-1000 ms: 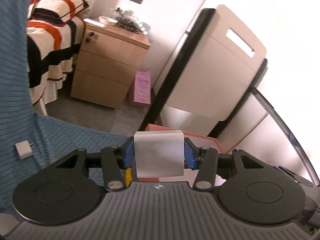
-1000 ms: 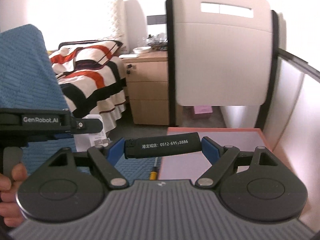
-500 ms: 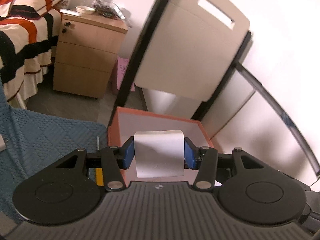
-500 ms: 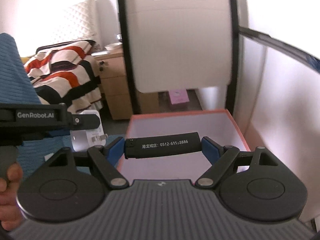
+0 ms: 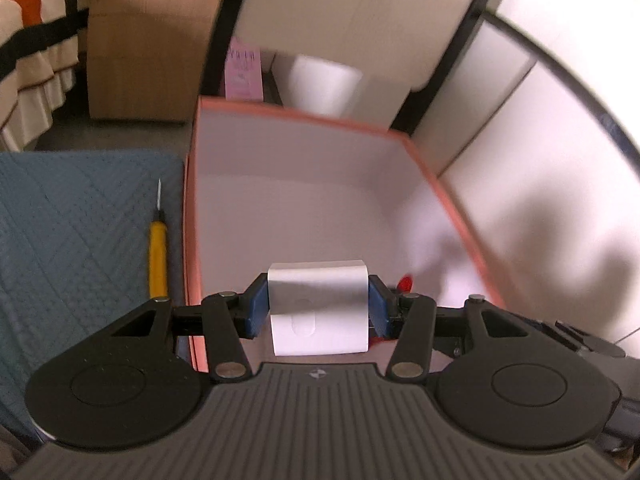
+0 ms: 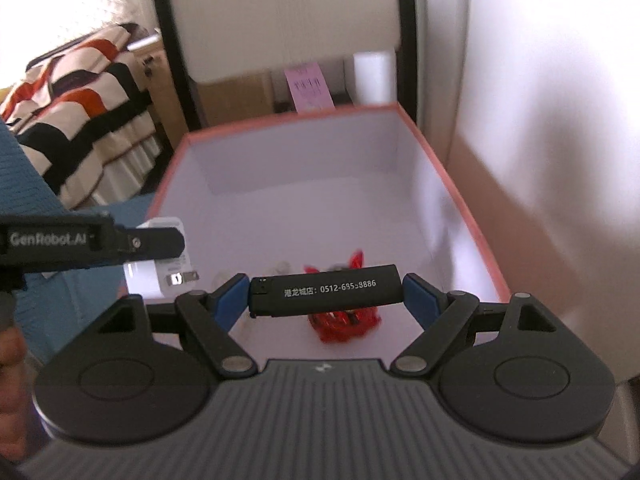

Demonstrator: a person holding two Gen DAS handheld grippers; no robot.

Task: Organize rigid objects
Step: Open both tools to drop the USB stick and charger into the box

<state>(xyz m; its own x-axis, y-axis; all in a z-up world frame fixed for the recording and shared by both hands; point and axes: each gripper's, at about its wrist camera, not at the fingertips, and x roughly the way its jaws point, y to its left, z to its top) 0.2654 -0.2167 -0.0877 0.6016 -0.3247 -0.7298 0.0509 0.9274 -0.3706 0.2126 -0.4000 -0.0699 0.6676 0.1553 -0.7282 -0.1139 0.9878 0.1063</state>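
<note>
Over an orange-rimmed box [image 6: 460, 196] – right jaws clamp a black lighter [image 6: 326, 290] printed "0512-685", left jaws grip a white block [image 5: 318, 306]

A wooden bedside cabinet [image 5: 148, 40] stands beside a bed with a striped cover [image 6: 80, 92] — pale wall [image 6: 560, 120] to the right, brightly lit.

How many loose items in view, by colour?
White: 1, charger block in the left gripper
Black: 1, lighter in the right gripper
Yellow: 1, screwdriver on the blue cloth
Red: 1, red item in the box
Total: 4
</note>
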